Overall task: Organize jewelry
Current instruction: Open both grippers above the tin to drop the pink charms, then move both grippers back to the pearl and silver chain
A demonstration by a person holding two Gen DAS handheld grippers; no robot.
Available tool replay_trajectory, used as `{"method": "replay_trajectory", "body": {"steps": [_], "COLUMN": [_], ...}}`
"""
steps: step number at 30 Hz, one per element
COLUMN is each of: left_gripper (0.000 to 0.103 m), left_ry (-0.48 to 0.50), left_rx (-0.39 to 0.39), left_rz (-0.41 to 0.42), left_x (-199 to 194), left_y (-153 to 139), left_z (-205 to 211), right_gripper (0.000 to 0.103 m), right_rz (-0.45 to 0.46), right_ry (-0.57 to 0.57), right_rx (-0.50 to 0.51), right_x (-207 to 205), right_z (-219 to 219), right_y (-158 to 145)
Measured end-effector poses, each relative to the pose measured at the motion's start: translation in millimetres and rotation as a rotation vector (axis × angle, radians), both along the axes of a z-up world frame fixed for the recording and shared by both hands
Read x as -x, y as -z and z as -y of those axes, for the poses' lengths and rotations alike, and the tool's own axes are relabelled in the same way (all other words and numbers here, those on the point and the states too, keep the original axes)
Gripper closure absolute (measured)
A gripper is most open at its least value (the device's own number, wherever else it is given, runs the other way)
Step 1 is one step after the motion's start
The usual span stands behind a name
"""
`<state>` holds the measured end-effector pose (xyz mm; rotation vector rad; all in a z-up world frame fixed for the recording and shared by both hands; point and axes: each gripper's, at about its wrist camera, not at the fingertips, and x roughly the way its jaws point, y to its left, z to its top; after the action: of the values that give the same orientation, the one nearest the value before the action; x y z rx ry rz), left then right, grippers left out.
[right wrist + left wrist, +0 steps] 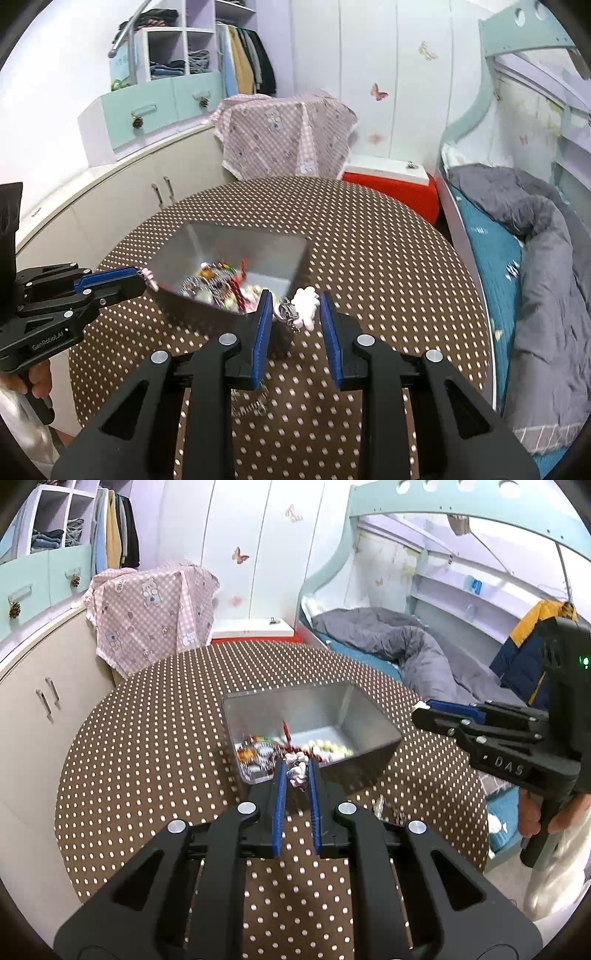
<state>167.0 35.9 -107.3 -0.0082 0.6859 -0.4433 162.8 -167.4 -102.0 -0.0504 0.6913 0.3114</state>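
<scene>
A metal tray (pixel 373 720) sits on the polka-dot table (pixel 147 757) and holds several bead bracelets (pixel 325 746) and a red bead string (pixel 285 734). My left gripper (pixel 297 764) hangs just over the tray's near rim, shut on a small pink-and-white charm (pixel 298 773). In the right wrist view it comes in from the left (pixel 142 278), with the same charm (pixel 150 277) at its tip. My right gripper (pixel 293 299) is at the tray's (pixel 291 254) near right corner. It is shut on a pink-and-white charm (pixel 306 301) with a silver chain (pixel 286 313).
More silvery jewelry lies on the table (pixel 384 808) right of the tray, and a chain (pixel 255 406) lies under my right fingers. A bed with a grey duvet (pixel 546 258) runs along the right. Cabinets (pixel 48 701) stand to the left, and a pink cloth-covered object (pixel 147 609) behind.
</scene>
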Motion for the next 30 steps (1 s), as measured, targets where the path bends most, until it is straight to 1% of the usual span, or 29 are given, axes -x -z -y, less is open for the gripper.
{"method": "replay_trajectory", "body": {"steps": [7, 8, 9, 10, 11, 12, 16, 17, 18, 19, 20, 21, 22, 24, 27, 30], "left_gripper": [0.091, 0.091, 0.091, 0.091, 0.091, 0.091, 0.090, 0.088, 0.081, 0.056, 0.037, 0.035, 0.035, 0.034, 0.034, 0.034], "left_ry": [-0.032, -0.037, -0.035, -0.037, -0.046, -0.052, -0.066, -0.066, -0.065, -0.063, -0.039, -0.044, -0.059, -0.057, -0.057, -0.063], "left_rx": [0.015, 0.015, 0.013, 0.009, 0.000, -0.009, -0.031, -0.032, -0.033, -0.025, 0.017, 0.032, 0.029, 0.001, -0.021, -0.017], "left_rz": [-0.010, -0.016, -0.023, -0.033, -0.046, -0.053, -0.072, -0.077, -0.081, -0.078, -0.063, -0.048, -0.028, 0.004, 0.002, -0.014], "left_x": [-17, -19, -21, -22, -25, -26, -27, -27, -27, -27, -24, -21, -19, -15, -15, -14], "left_y": [-1, 0, 1, 2, 3, 5, 8, 8, 9, 8, 6, 3, 0, -5, -5, -3], "left_z": [1, 2, 3, 3, 4, 5, 5, 6, 6, 5, 4, 5, 5, 8, 9, 8], "right_gripper": [0.077, 0.064, 0.035, 0.022, 0.017, 0.017, 0.015, 0.014, 0.012, 0.012, 0.012, 0.012, 0.011, 0.010, 0.009, 0.008], "right_rz": [-0.016, -0.020, -0.022, -0.012, 0.005, 0.016, -0.002, -0.009, -0.020, -0.027, -0.036, -0.047, -0.052, -0.052, -0.047, -0.037], "right_ry": [-0.045, -0.058, -0.067, -0.072, -0.071, -0.072, -0.041, -0.025, -0.005, 0.008, 0.022, 0.033, 0.035, 0.049, 0.066, 0.087], "right_rx": [0.004, 0.010, 0.015, 0.022, 0.030, 0.037, 0.042, 0.044, 0.044, 0.042, 0.036, 0.030, 0.029, 0.034, 0.020, 0.011], "right_x": [-15, -16, -16, -14, -12, -10, -12, -12, -14, -14, -14, -15, -15, -14, -11, -8], "right_z": [-17, -20, -23, -23, -24, -25, -21, -19, -17, -15, -12, -9, -8, -6, -2, 1], "right_y": [5, 5, 5, 5, 3, 3, 3, 5, 6, 7, 8, 9, 9, 9, 6, 4]}}
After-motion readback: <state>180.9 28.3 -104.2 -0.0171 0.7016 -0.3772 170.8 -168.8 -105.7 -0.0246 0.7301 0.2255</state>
